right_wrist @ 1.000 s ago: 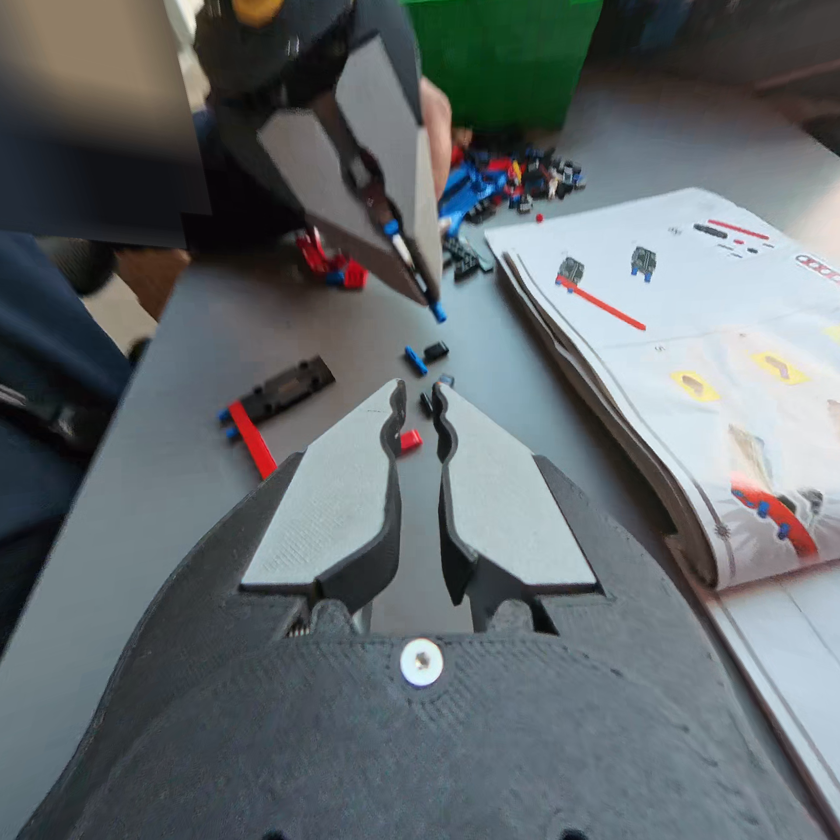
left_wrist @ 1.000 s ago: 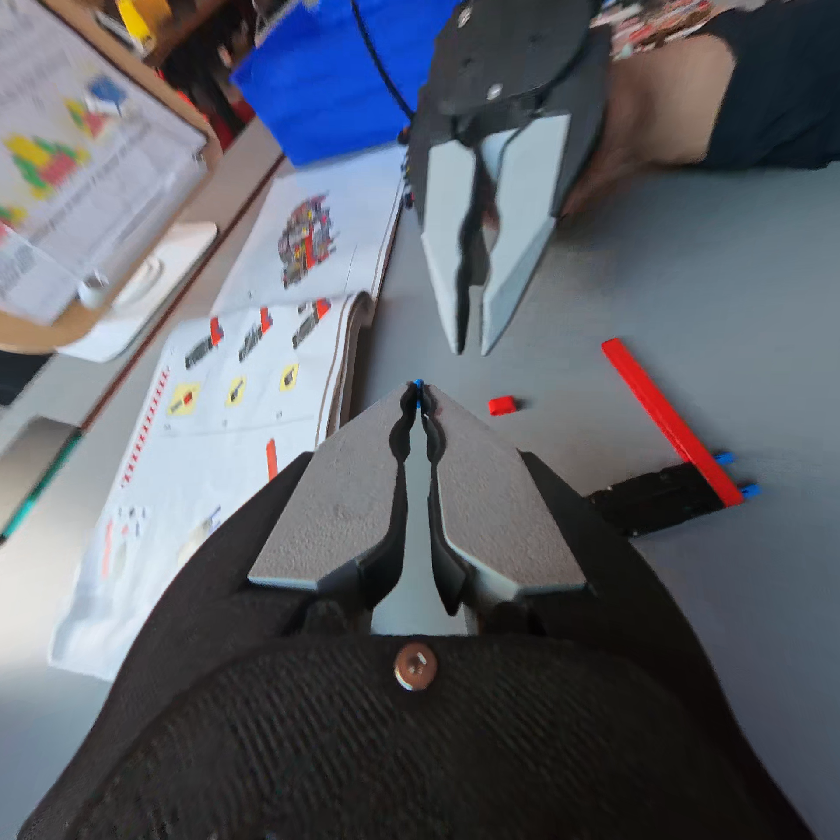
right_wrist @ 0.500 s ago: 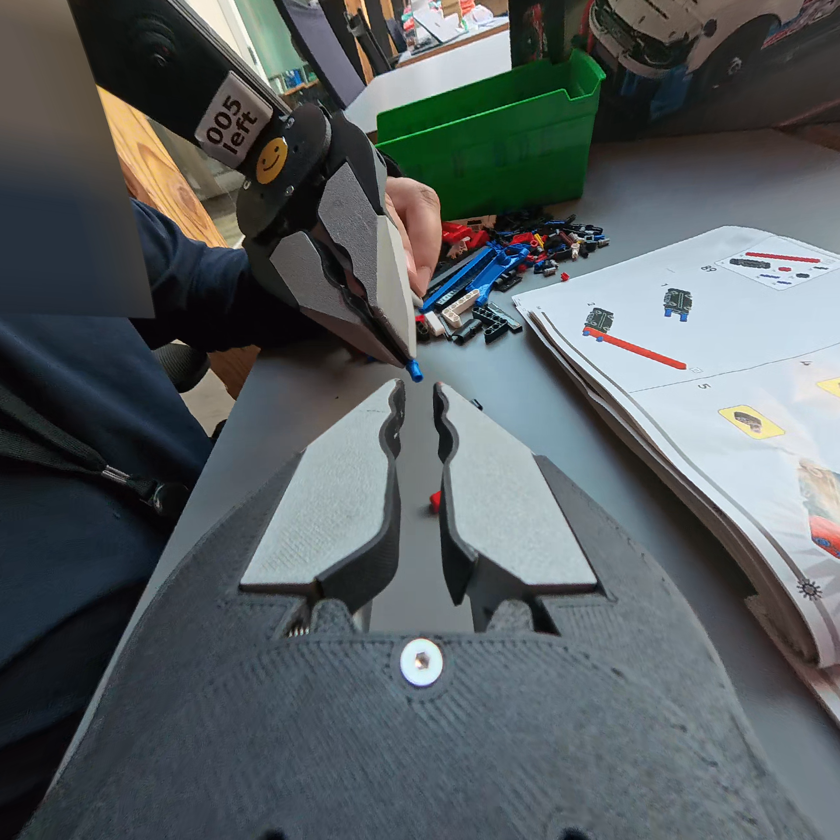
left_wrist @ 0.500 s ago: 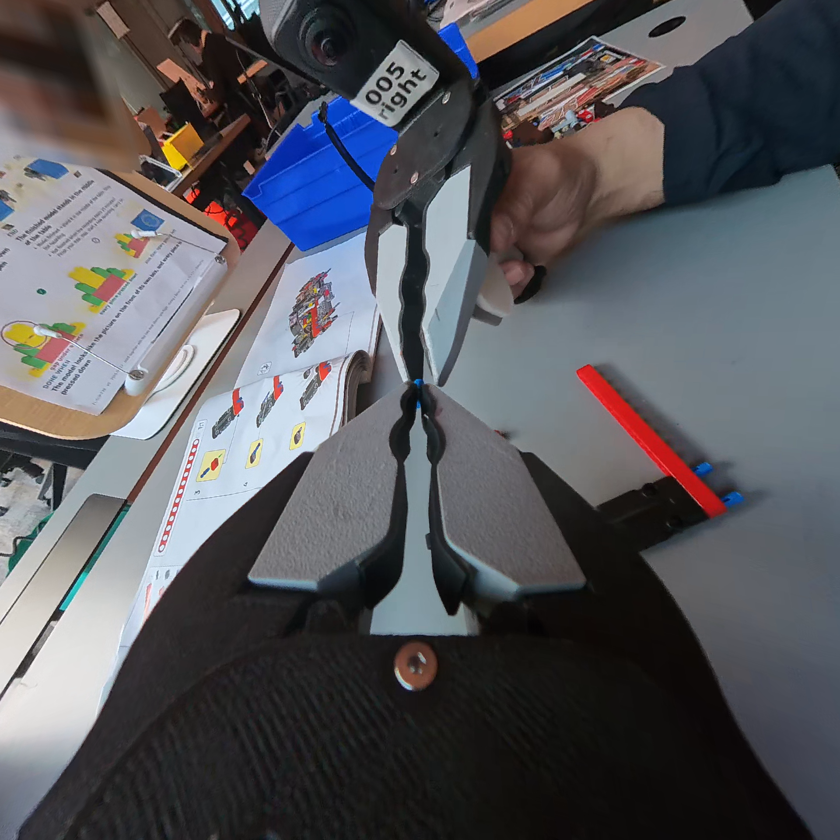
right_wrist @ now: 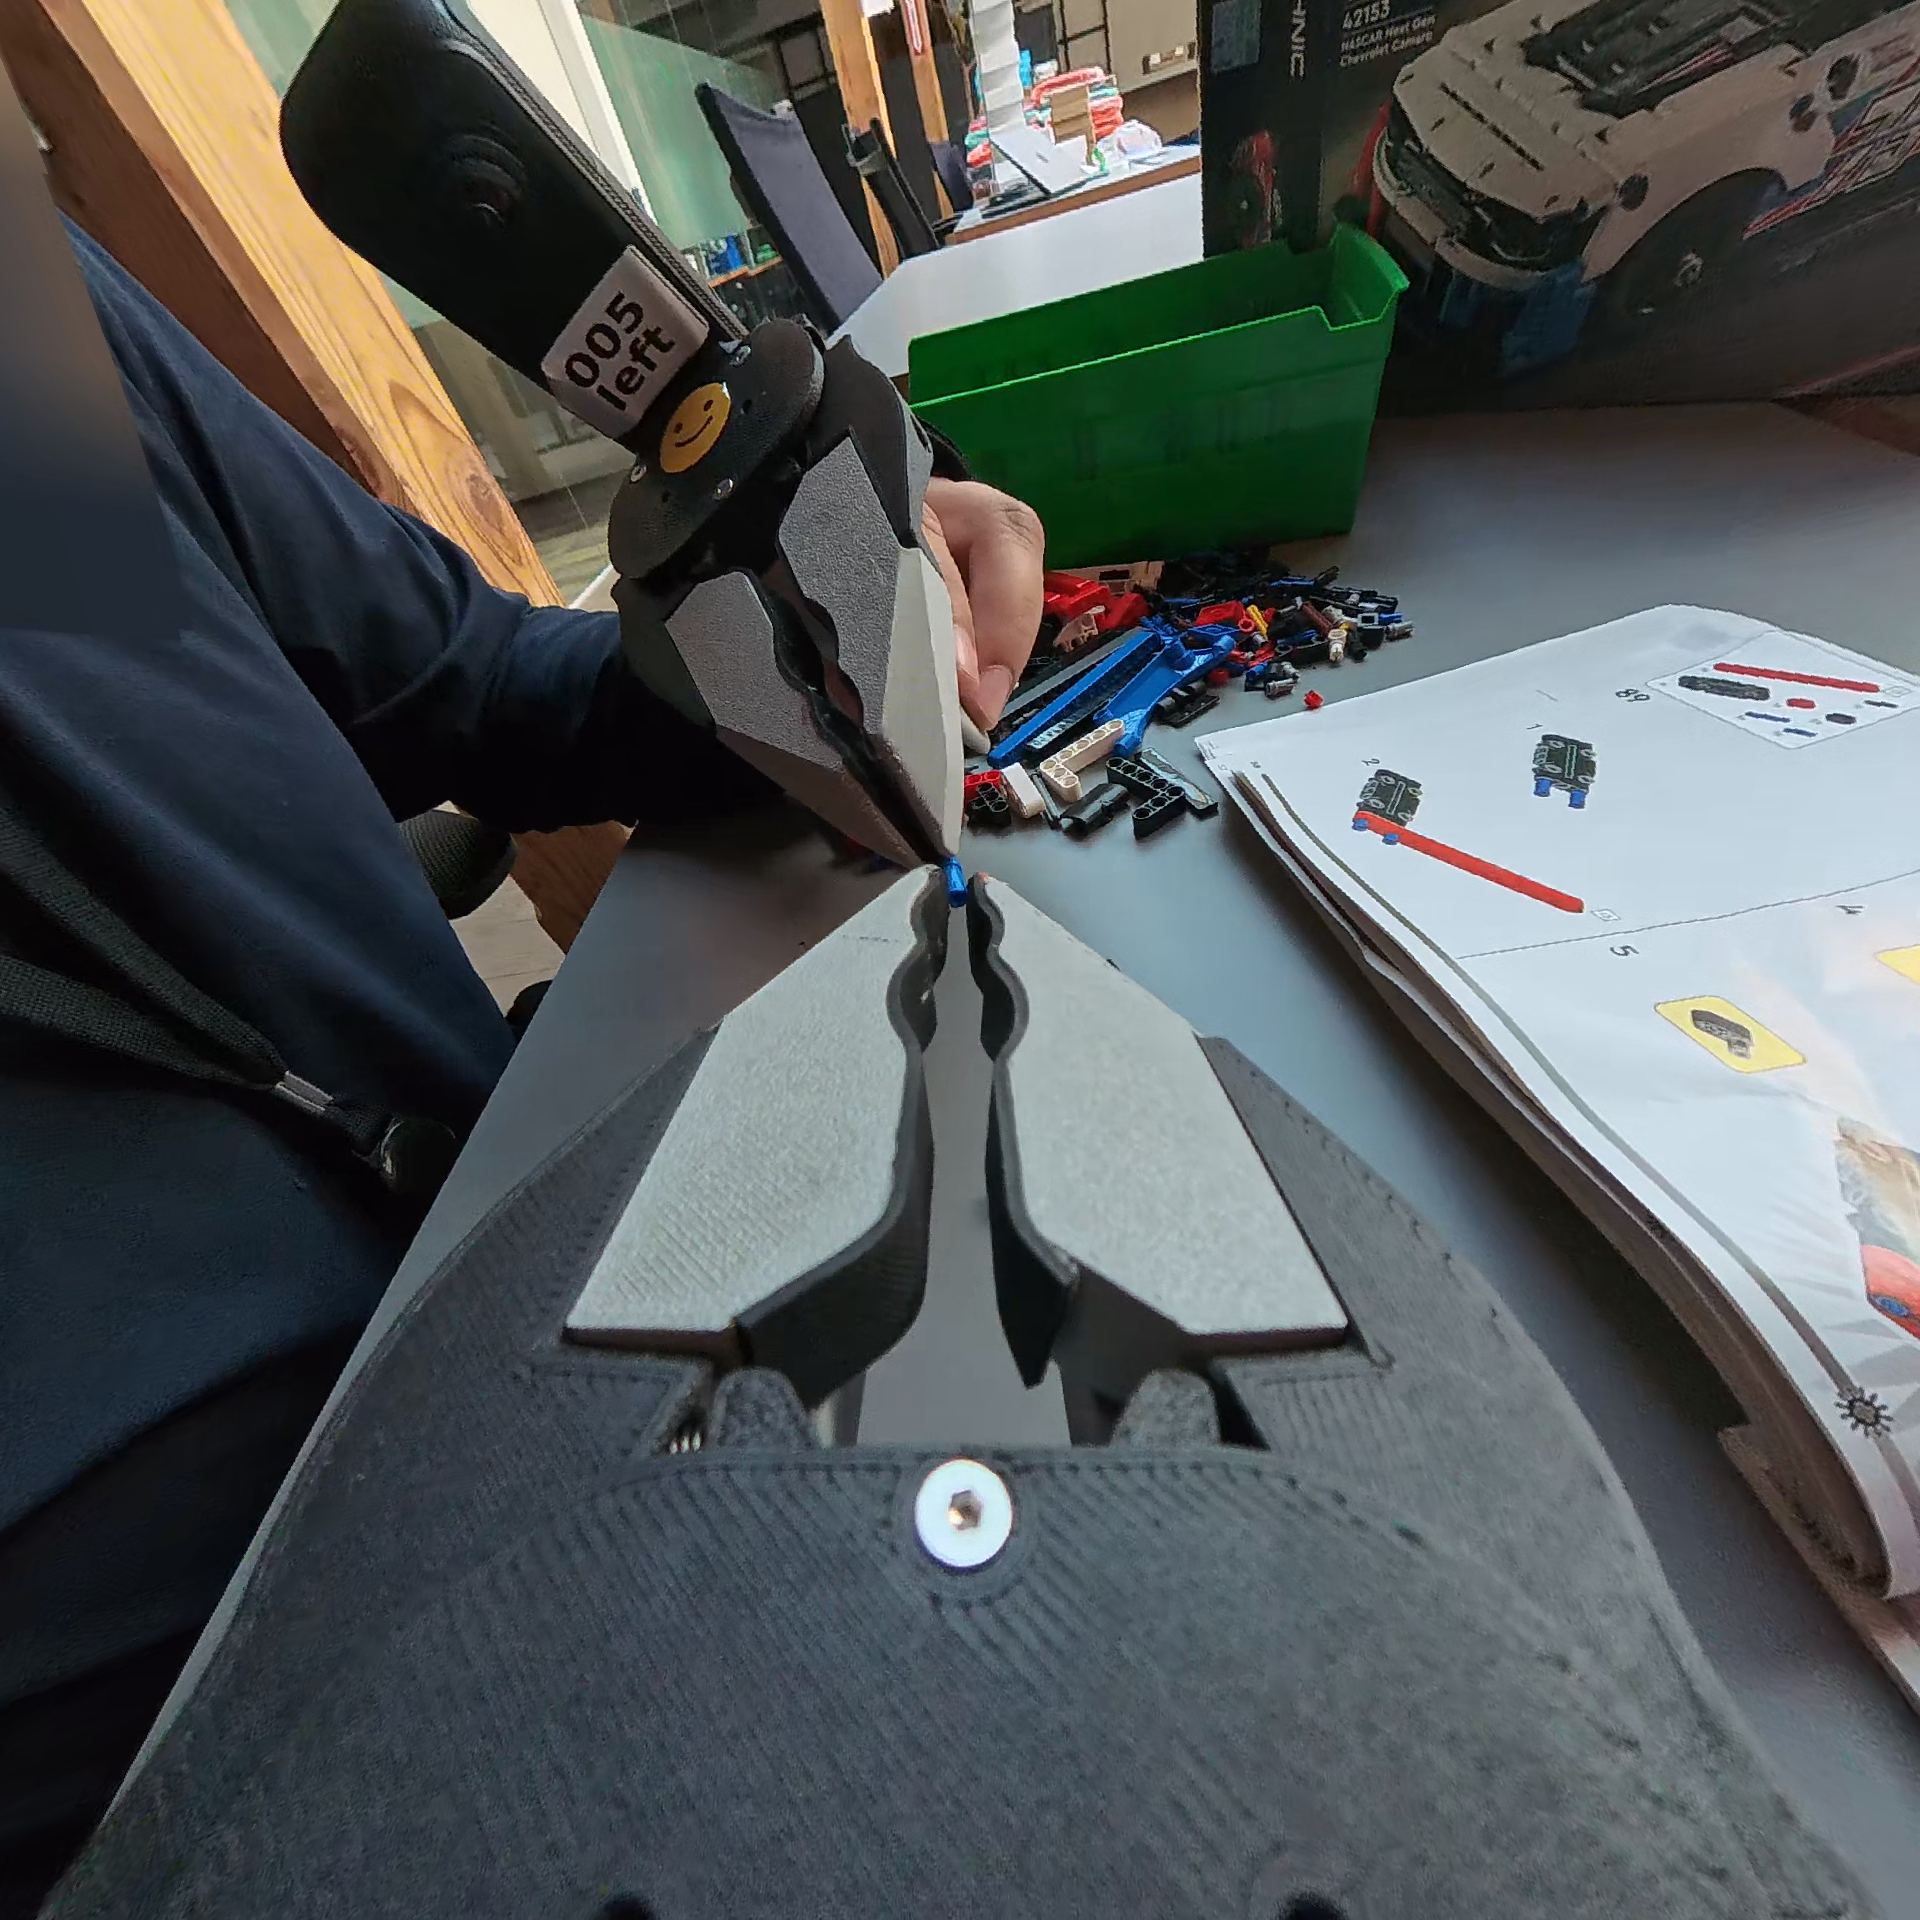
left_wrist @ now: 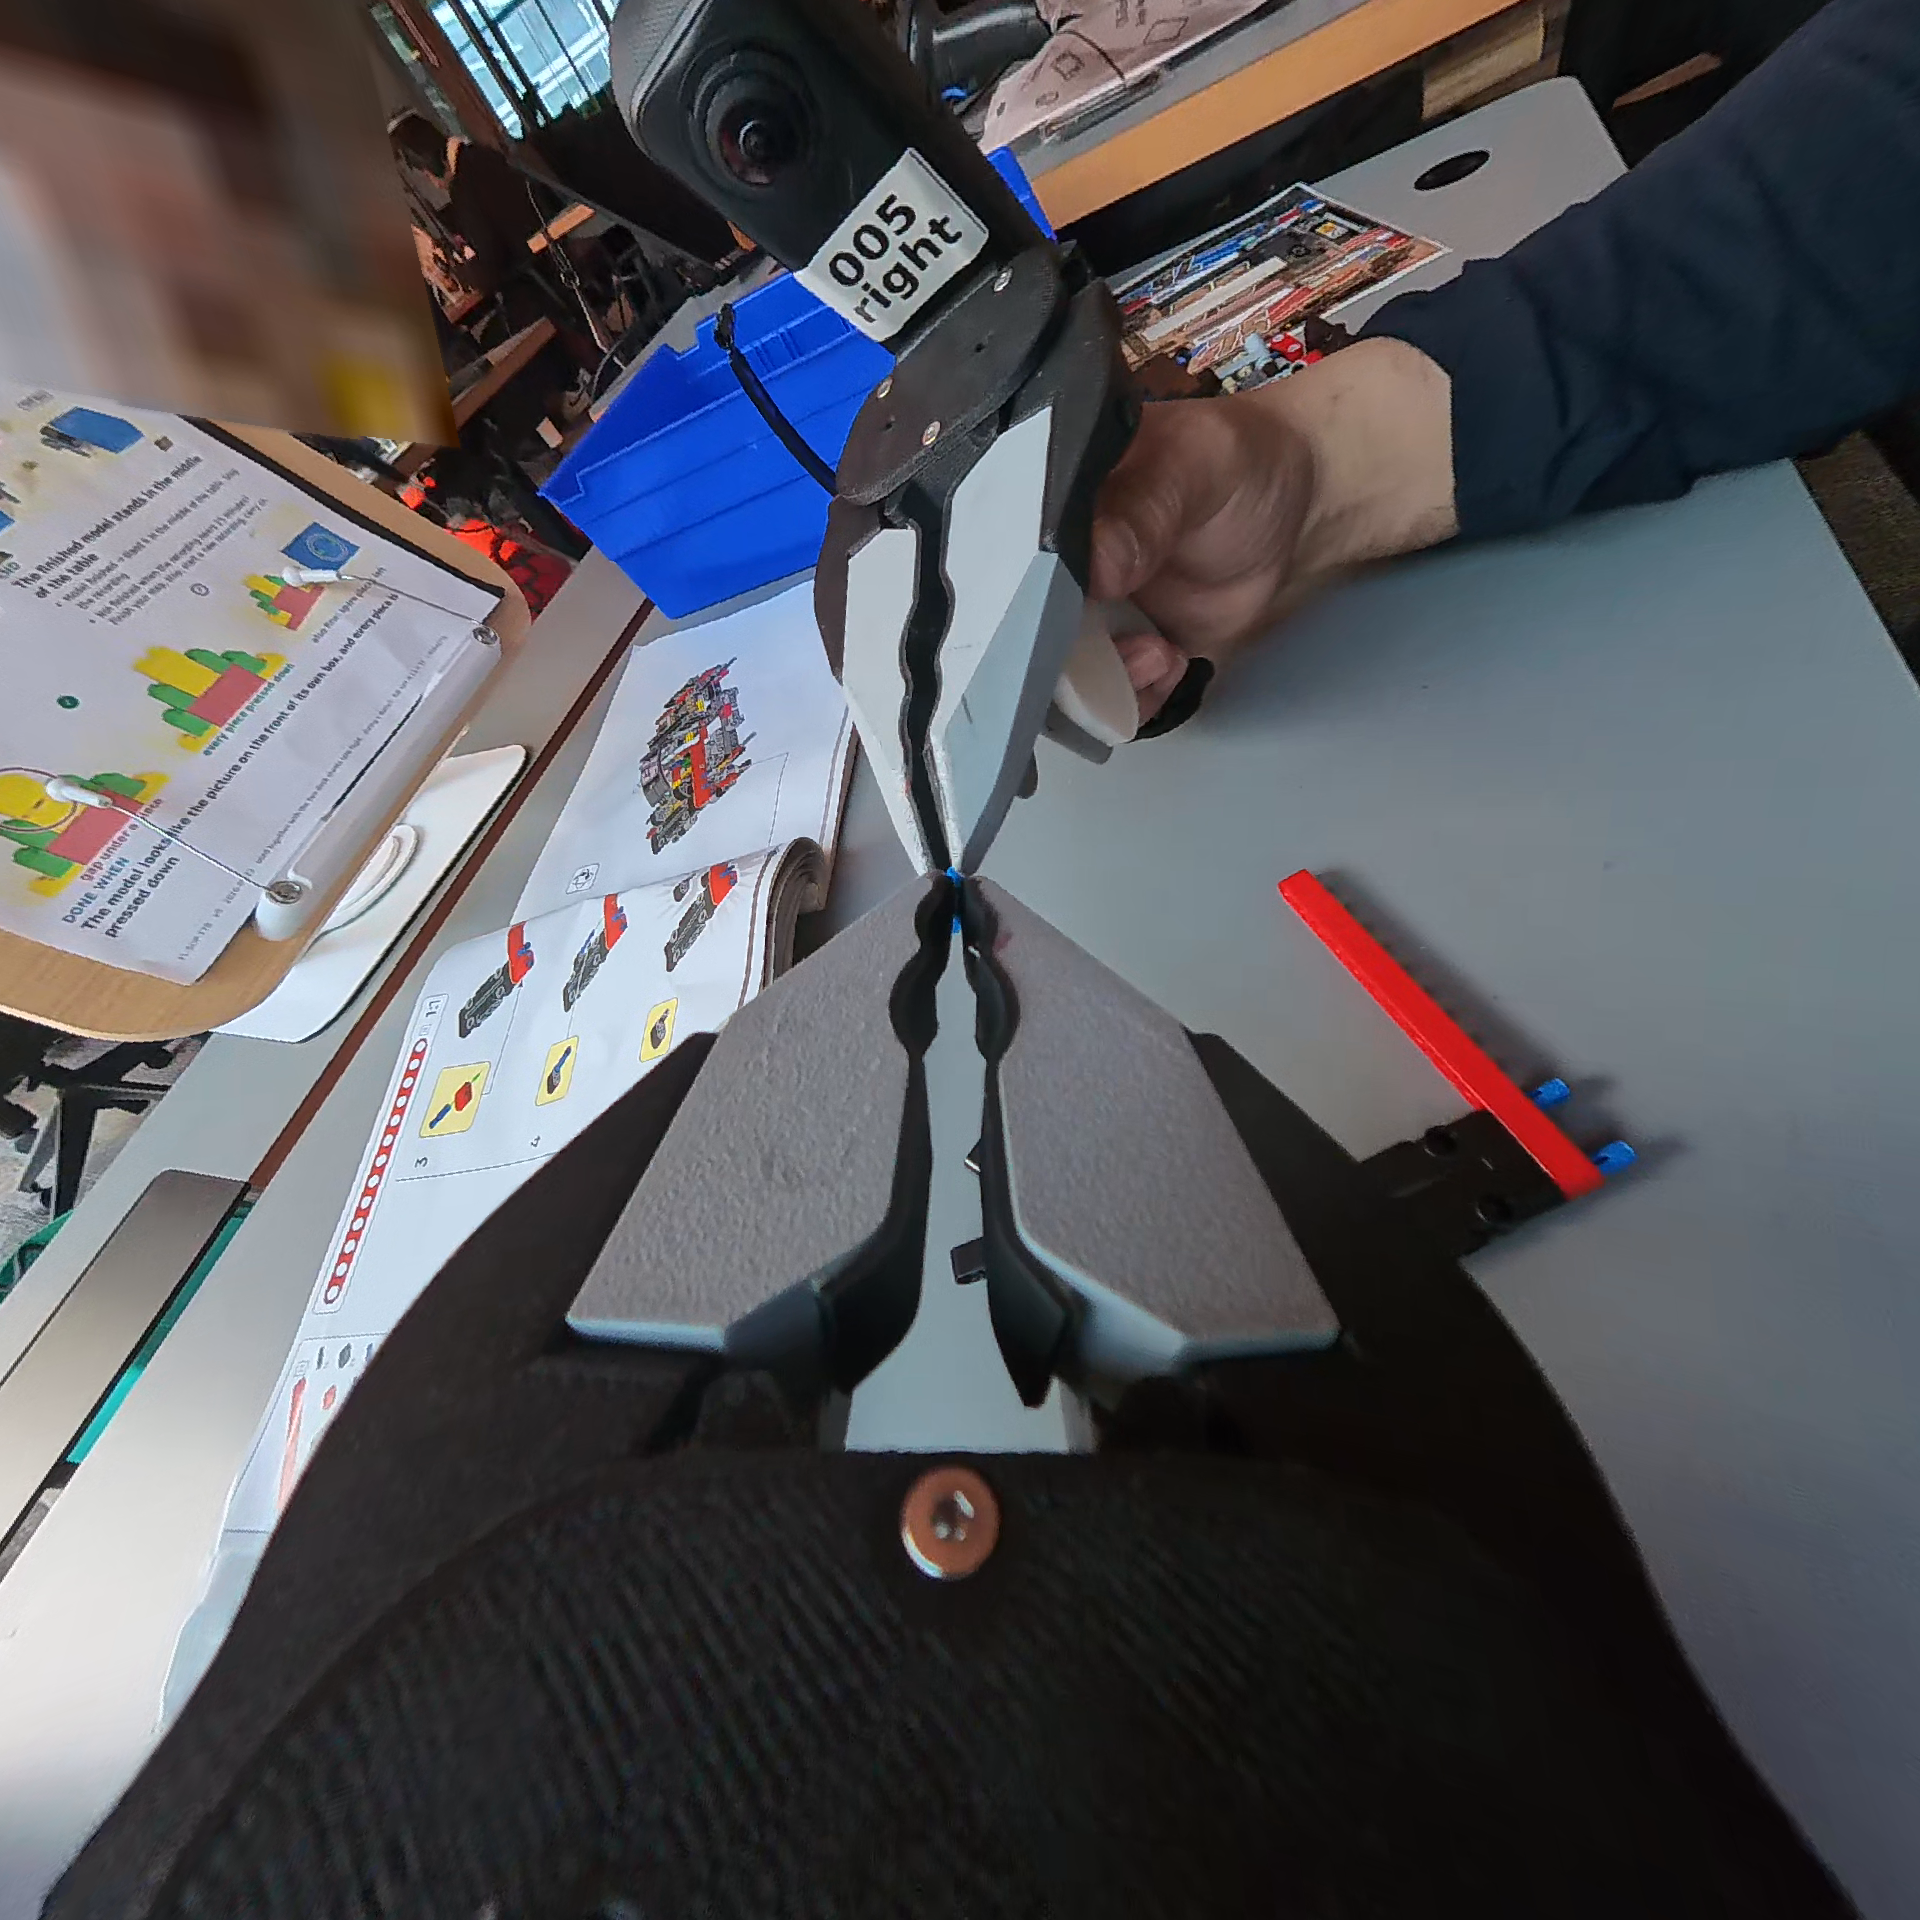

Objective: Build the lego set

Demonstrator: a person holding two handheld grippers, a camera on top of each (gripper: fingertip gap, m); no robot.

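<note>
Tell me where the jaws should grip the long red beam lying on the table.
Grip the red beam across its narrow width near the free end, coming from above. It lies flat on the grey table; its other end rests on a black block with blue pins, crowding that end.

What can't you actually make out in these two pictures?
- Left wrist view: most of the small blue pin is pinched between fingertips.
- Right wrist view: whether the right gripper presses that pin; too small.
- Left wrist view: black block is partly behind the gripper body.
- Right wrist view: the loose parts pile is too small to sort.

blue pin point(right_wrist: 954, 883) mostly hidden — jaws' grip unclear
</note>
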